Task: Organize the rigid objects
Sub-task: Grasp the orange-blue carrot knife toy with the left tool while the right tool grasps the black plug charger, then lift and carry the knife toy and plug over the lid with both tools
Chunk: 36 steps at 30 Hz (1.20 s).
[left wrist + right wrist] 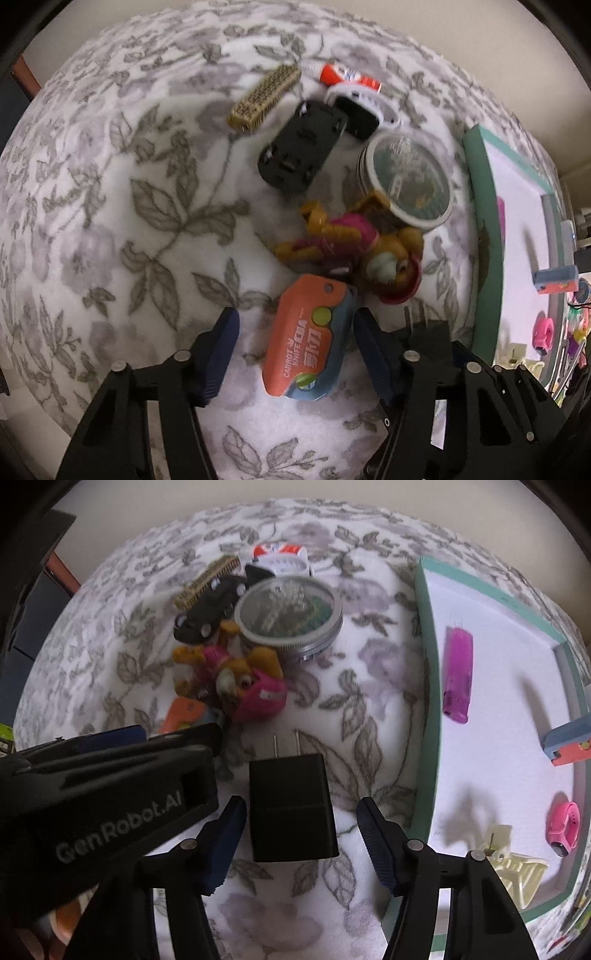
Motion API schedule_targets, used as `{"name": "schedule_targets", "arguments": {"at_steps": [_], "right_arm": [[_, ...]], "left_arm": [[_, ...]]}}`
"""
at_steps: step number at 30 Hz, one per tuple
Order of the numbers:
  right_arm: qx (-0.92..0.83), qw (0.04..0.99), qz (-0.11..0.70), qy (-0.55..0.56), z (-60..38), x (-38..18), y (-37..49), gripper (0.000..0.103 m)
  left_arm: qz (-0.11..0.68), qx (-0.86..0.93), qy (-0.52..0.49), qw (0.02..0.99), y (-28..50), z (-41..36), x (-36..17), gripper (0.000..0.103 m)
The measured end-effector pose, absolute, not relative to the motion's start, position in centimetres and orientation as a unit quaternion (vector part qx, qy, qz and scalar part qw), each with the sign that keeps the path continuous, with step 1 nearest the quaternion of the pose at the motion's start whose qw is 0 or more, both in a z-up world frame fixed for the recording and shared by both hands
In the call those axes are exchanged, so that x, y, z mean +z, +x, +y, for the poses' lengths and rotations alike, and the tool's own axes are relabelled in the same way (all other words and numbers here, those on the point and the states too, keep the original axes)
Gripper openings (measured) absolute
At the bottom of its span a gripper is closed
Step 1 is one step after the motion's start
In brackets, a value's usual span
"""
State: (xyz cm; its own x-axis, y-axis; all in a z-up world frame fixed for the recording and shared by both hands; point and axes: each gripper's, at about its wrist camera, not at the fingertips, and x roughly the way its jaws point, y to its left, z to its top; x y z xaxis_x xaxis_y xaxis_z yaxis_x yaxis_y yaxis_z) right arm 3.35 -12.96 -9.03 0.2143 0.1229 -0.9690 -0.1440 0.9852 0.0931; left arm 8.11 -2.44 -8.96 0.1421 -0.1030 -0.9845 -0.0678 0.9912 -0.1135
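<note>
left wrist cam: looking steeply down, close over the floral cloth [122,206] | right wrist cam: same, just beside | both catch the round tin [410,181] and toy figure [347,236]

left hand-held gripper [295,343] straddles the orange toy knife [303,343], pads not touching it.

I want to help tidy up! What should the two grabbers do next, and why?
Probably squeeze shut. The left gripper straddles the orange toy knife and the right gripper straddles the black plug, with gaps visible beside the pads.
</note>
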Motion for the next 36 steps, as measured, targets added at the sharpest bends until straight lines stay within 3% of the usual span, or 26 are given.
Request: {"name": "schedule_targets", "arguments": {"at_steps": [10,14,20,36], "right_arm": [[0.080,0.786,0.612,-0.028,-12.5,-9.3,3.2,0.066],[0.074,0.785,0.614,-0.033,-12.2,-9.4,3.3,0.060],[0.070,0.788,0.611,-0.030,-13.1,-9.0,3.6,0.045],[0.090,0.789,0.607,0.030,-15.5,-9.3,4.4,0.045]], "left_arm": [[0.653,-0.001,-0.024,0.757,7.9,-3.7,-9.6,0.063],[0.649,-0.003,-0.022,0.760,8.0,-4.1,-9.5,0.051],[0.647,-0.006,-0.017,0.762,8.0,-4.2,-9.3,0.049],[0.644,-0.010,-0.015,0.765,8.0,-3.7,-9.3,0.044]]}}
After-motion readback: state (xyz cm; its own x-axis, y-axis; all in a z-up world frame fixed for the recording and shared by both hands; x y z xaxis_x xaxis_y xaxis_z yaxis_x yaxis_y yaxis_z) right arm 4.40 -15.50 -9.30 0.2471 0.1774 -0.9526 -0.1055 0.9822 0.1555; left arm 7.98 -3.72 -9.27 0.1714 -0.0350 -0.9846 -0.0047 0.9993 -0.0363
